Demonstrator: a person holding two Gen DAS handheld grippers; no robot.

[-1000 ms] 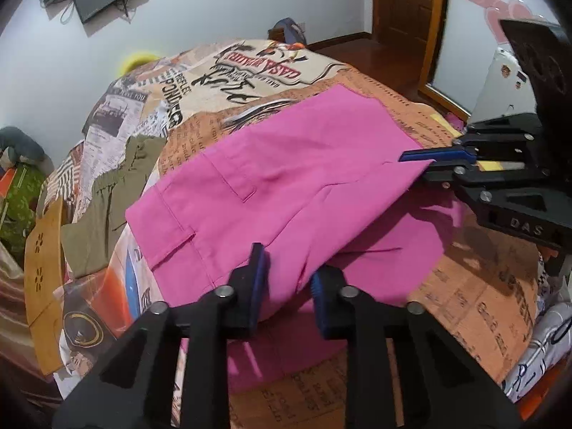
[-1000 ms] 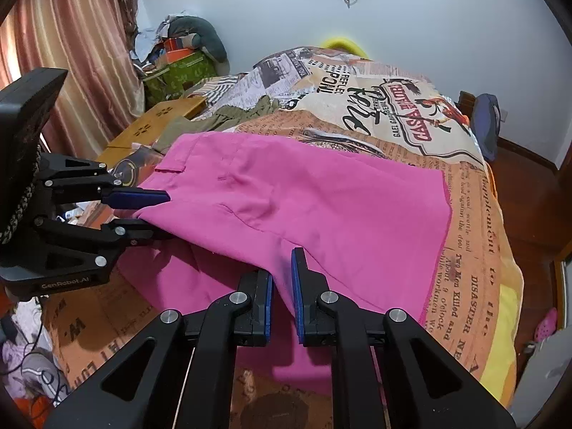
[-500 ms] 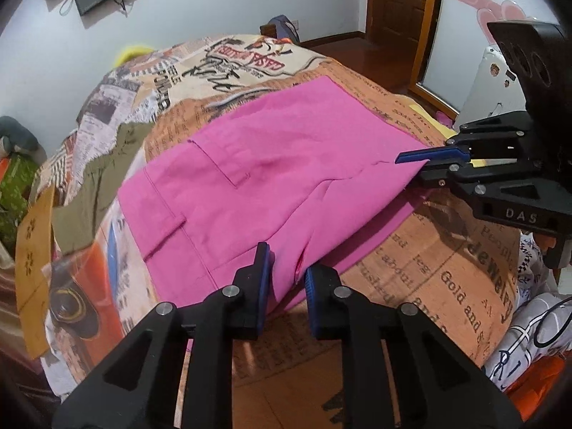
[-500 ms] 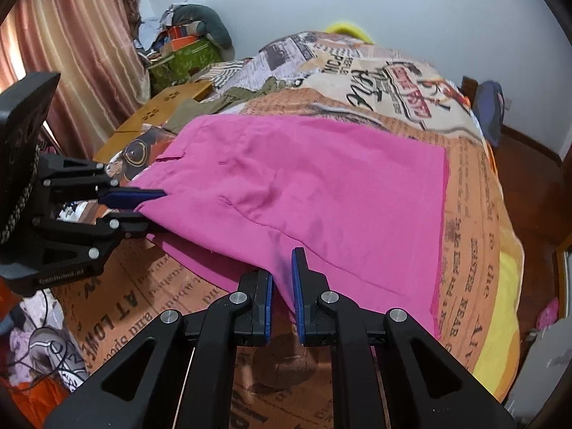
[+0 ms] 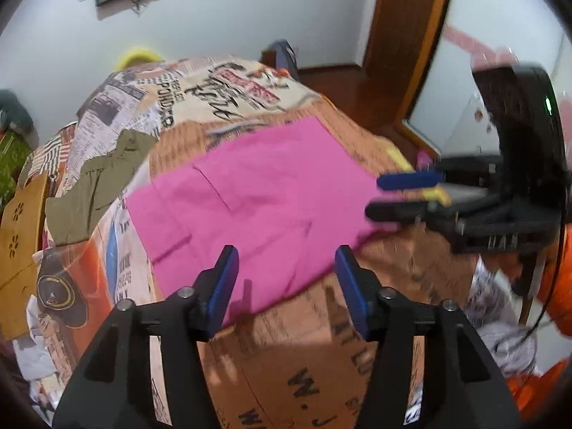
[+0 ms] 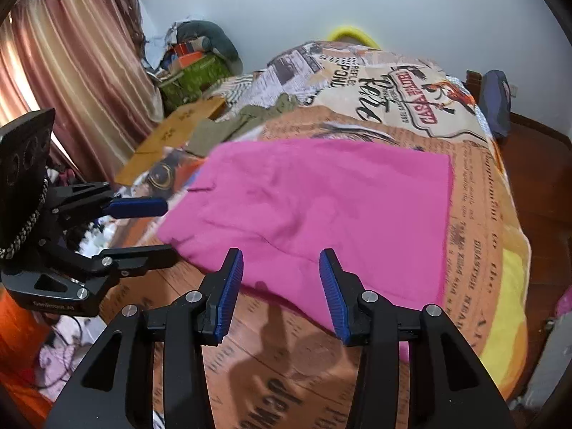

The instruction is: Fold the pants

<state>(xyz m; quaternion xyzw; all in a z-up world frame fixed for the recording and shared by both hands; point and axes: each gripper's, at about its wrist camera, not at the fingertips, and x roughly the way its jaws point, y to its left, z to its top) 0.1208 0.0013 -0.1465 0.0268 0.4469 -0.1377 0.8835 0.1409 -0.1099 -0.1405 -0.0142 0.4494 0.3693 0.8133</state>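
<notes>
The pink pants (image 5: 257, 207) lie folded flat on the bed, also seen in the right wrist view (image 6: 321, 207). My left gripper (image 5: 286, 279) is open and empty, just above the near edge of the pants. My right gripper (image 6: 280, 286) is open and empty over the near edge of the pants. In the left wrist view the right gripper (image 5: 404, 196) shows at the right edge of the pants, jaws apart. In the right wrist view the left gripper (image 6: 157, 228) shows at the left edge, jaws apart.
The bed carries a newspaper-print cover (image 5: 321, 357). An olive green garment (image 5: 96, 186) lies left of the pants, also in the right wrist view (image 6: 228, 125). A wooden board (image 6: 171, 136) and clutter (image 6: 193, 64) sit by the curtain. A door (image 5: 404, 35) stands at the right.
Both grippers have opened and let go of the pink pants. The lifted fold has dropped flat onto the bed. Both grippers have pulled back slightly.
</notes>
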